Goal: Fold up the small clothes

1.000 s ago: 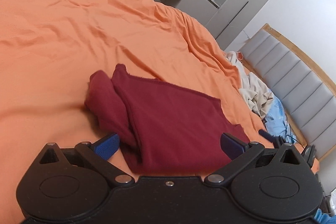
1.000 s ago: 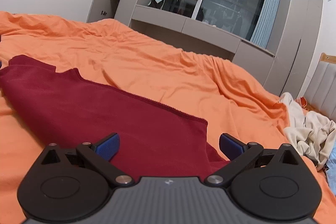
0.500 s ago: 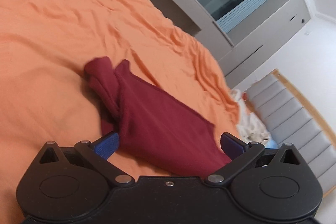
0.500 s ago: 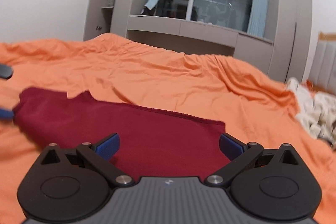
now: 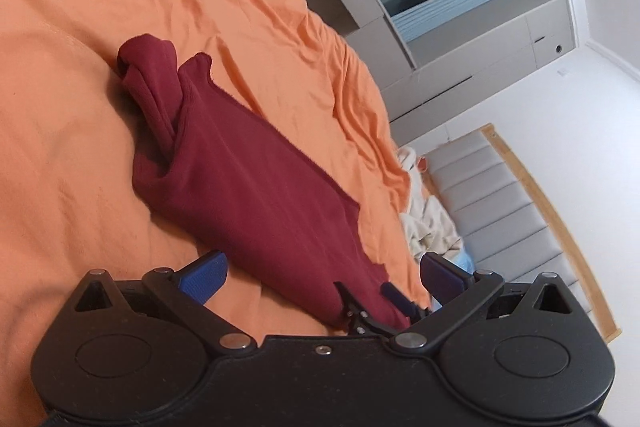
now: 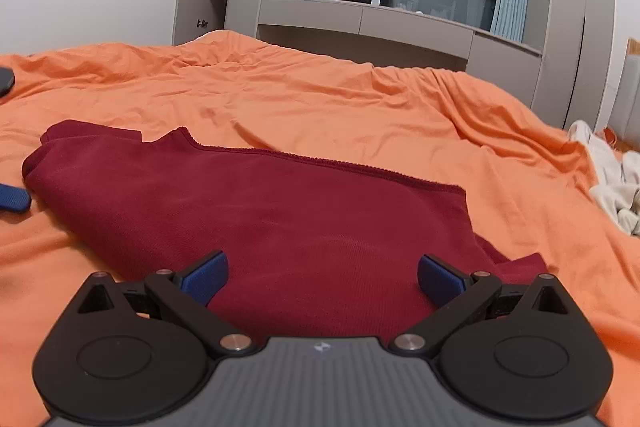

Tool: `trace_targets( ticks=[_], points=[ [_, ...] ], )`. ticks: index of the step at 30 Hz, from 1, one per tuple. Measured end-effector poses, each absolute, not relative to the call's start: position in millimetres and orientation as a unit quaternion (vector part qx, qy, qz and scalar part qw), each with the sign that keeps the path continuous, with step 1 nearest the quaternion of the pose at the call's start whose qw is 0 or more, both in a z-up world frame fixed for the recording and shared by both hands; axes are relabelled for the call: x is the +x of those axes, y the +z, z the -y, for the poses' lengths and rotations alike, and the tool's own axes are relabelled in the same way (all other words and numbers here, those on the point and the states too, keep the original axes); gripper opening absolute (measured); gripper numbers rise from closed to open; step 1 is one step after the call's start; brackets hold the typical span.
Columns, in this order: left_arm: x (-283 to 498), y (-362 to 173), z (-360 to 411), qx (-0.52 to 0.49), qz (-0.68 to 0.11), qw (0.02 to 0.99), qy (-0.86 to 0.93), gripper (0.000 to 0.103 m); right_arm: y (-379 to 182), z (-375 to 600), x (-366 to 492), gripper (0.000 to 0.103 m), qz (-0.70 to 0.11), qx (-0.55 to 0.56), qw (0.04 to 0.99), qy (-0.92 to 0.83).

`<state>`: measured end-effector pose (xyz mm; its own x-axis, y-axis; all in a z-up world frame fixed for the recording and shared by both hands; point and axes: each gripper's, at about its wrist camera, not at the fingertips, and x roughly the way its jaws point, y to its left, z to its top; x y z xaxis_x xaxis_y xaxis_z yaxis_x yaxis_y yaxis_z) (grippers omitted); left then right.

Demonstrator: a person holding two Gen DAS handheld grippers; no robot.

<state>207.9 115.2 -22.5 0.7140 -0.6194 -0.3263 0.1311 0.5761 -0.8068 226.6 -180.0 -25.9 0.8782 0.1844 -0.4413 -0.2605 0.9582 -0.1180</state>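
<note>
We can read no text, label, brand name or number in either view. The one mark we find is a small pale emblem [image 6: 321, 345] on the grey ribbed housing of the right-hand tool, too small to make out.

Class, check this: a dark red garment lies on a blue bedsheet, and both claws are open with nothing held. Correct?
Not quite. The bedsheet is orange, not blue, as the right wrist view shows. The rest stands: the dark red garment lies on it, and the left claw and right claw are open, holding nothing.

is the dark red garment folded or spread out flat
Partly folded: the dark red knit garment lies doubled on the orange bedsheet, with one end bunched into a roll, not neatly squared.
</note>
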Motion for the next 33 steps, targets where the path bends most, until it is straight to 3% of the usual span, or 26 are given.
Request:
trace_targets(
  ticks=[27,33],
  points=[
    [243.8,-18.9,-72.5,-0.276,-0.264,0.923,-0.049,0.102,-31.2,181.7,227.1,0.103,-0.225,-0.076,0.964,0.121],
    [248.9,-25.1,-79.8,-0.294,-0.260,0.919,-0.029,0.102,-31.2,181.7,227.2,0.103,-0.225,-0.076,0.964,0.121]
  ],
)
